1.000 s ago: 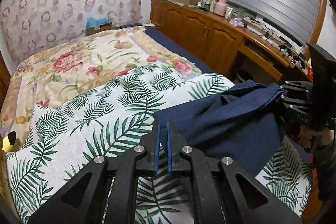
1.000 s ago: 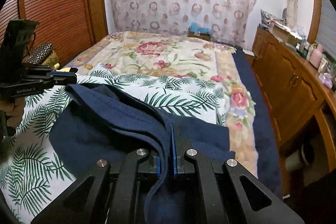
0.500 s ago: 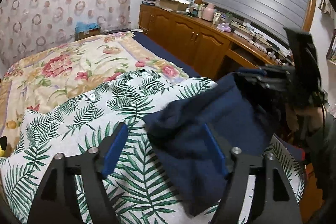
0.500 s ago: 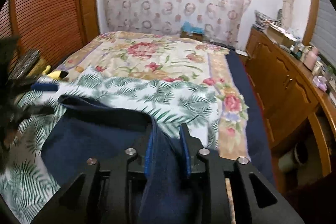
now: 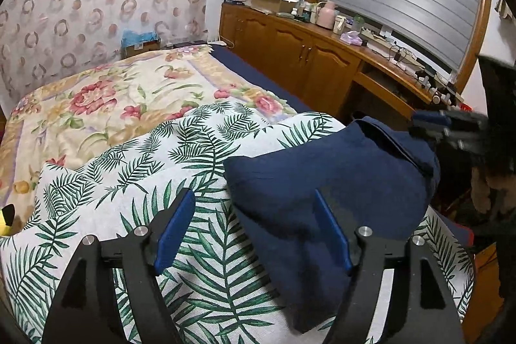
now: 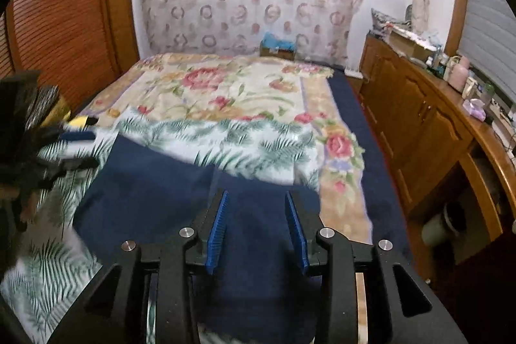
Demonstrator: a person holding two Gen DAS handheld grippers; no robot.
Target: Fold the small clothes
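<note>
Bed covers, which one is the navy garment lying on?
The palm-leaf cover, white with green fronds; the flowered cover lies farther back, untouched by the navy garment.

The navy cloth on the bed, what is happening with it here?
A person is folding a navy garment on the leaf-print cover of a bed. Both hand-held grippers have just let go: the left hand-held gripper stands wide open, the right hand-held gripper has just been opening. The garment lies loose, folded over.
</note>
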